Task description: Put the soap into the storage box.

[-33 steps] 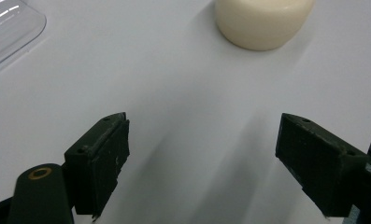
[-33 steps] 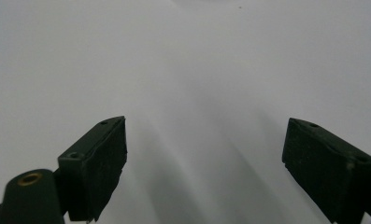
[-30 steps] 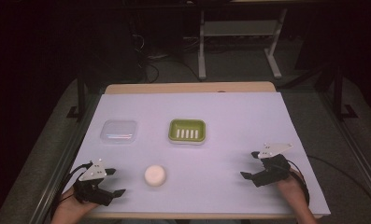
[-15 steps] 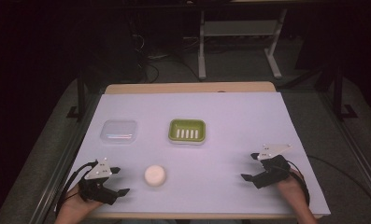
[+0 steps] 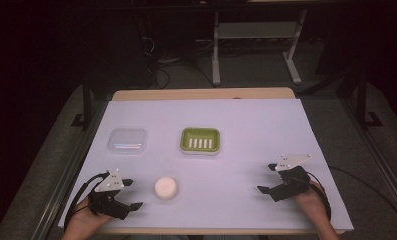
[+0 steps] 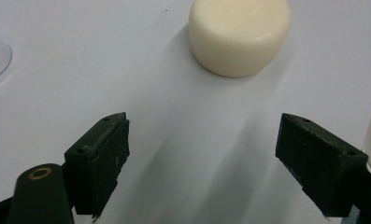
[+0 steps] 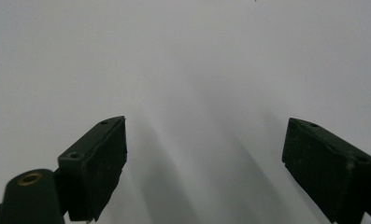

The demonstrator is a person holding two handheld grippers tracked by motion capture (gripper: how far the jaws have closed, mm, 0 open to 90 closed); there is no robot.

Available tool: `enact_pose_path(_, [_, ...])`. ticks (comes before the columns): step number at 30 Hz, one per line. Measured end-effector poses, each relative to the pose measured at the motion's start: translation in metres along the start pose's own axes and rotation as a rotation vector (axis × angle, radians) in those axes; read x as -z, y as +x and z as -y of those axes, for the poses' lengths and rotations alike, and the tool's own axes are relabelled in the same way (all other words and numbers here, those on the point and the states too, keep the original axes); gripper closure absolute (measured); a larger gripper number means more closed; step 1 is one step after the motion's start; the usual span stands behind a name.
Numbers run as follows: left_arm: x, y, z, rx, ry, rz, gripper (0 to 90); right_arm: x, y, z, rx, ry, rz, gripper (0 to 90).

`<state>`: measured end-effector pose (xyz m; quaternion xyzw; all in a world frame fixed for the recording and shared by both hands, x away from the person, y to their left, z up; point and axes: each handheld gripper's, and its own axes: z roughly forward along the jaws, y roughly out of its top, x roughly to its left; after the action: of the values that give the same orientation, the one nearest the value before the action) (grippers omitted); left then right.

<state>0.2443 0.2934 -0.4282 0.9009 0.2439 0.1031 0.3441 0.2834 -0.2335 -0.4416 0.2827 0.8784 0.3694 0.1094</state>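
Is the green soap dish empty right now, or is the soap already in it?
Empty: the green soap dish shows bare white ribs, and the soap lies on the table by the left gripper.

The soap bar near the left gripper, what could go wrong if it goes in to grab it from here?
The soap bar is round and smooth, so the open left gripper might squeeze it out sideways or push it along the white table cover rather than pinch it. In the left gripper view the bar sits off-centre toward one jaw, so closing now could clip its edge only.
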Motion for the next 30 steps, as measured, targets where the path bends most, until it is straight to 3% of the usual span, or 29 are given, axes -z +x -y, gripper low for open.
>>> enact_pose_path(10, [0.000,-0.006,-0.008,-0.023,0.017,-0.001,17.4,0.001,0.001,0.000,0.003,-0.007,0.005,13.2])
enact_pose_path(11, [0.000,-0.005,-0.009,-0.039,0.027,-0.005,17.6,0.001,0.001,0.000,0.006,-0.008,0.006,13.2])
enact_pose_path(27, [-0.002,-0.003,-0.022,-0.037,0.047,0.026,17.5,0.003,0.000,0.002,0.000,-0.016,0.009,13.2])
enact_pose_path(30, [-0.003,-0.004,-0.026,-0.054,0.052,0.031,17.5,0.002,0.000,0.002,0.000,-0.011,0.008,13.2])
